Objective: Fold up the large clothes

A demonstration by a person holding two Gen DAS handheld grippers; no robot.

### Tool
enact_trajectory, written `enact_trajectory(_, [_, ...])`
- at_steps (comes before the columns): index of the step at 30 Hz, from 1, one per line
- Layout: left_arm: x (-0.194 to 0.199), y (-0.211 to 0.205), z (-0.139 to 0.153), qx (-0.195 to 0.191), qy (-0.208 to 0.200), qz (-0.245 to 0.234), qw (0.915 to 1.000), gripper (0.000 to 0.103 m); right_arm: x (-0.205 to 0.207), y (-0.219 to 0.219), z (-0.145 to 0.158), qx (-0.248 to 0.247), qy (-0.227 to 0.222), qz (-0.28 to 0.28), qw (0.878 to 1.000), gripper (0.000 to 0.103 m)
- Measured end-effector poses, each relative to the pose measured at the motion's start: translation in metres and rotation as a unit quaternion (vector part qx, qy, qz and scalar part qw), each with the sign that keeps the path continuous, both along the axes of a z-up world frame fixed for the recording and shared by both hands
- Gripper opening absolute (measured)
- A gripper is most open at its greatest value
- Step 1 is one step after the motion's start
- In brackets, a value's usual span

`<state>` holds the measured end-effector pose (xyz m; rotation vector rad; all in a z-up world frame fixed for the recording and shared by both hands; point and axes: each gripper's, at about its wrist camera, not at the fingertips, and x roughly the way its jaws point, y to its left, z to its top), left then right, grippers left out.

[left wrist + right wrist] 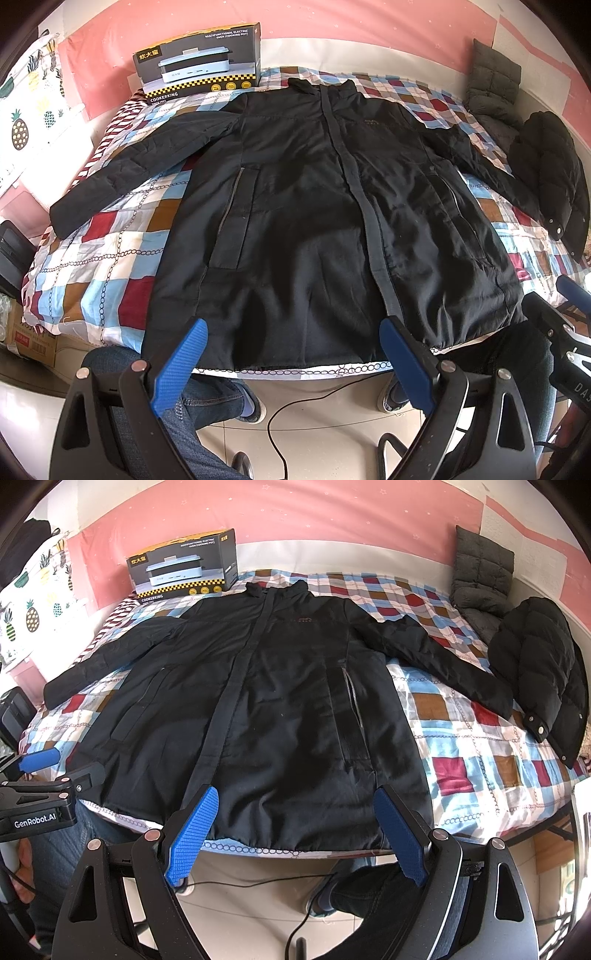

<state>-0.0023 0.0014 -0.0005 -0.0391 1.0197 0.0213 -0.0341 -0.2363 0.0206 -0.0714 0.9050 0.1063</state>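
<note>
The long black padded fabric coat [314, 206] lies spread flat, front up, on the checked quilt bed [110, 258]. Both the left gripper [291, 354] and right gripper [295, 823] hover near its hem, jaws released, empty. Soft, bulky, likely slippery: pinch a sleeve cuff or hem corner.

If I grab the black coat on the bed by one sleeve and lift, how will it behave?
The black coat lies flat and creased on the quilt, so it will likely hang limp and drape. It looks padded and long, so probably bulky and sagging from one sleeve. The smooth shell may slip between open fingers.
</note>
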Motion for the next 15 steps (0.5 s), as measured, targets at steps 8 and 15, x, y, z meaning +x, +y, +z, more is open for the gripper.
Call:
enact_trajectory(8, [0.009, 0.001, -0.005, 0.001, 0.006, 0.002, 1.0000, 0.096, 0.011, 0.001, 0.001, 0.007, -0.003, 0.001, 1.000, 0.086])
enact_trajectory(15, [0.026, 0.015, -0.013, -0.002, 0.009, 0.009, 0.9999, 0.096, 0.031, 0.007, -0.002, 0.019, -0.009, 0.016, 1.000, 0.087])
